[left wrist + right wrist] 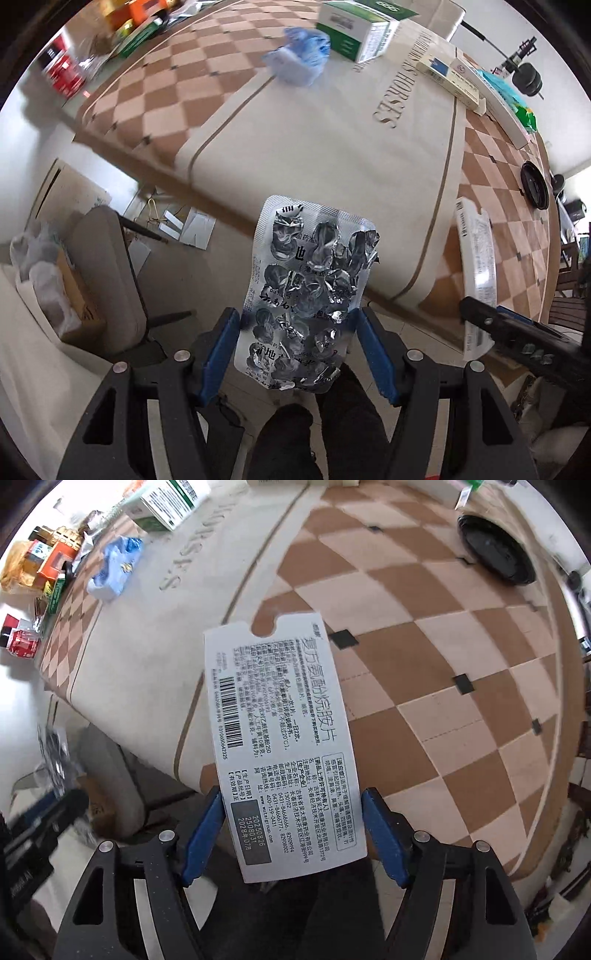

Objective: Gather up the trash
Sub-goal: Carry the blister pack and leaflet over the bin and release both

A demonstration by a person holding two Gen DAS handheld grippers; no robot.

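Observation:
My left gripper (295, 332) is shut on an empty silver blister pack (306, 291) and holds it upright in the air, just off the table's front edge. My right gripper (291, 812) is shut on a flat white medicine card (284, 746) printed with a barcode, held over the checkered tablecloth (424, 657). The same card (476, 266) and the right gripper body show at the right of the left wrist view. A crumpled blue glove (299, 55) lies on the table's far side; it also shows in the right wrist view (114, 568).
A green-and-white box (354, 26) and long medicine boxes (454, 77) sit at the table's back. A black round lid (495, 550) lies at the right. Packets and red cans (22, 642) crowd the left end. A grey chair (110, 273) and bagged bin (48, 280) stand below left.

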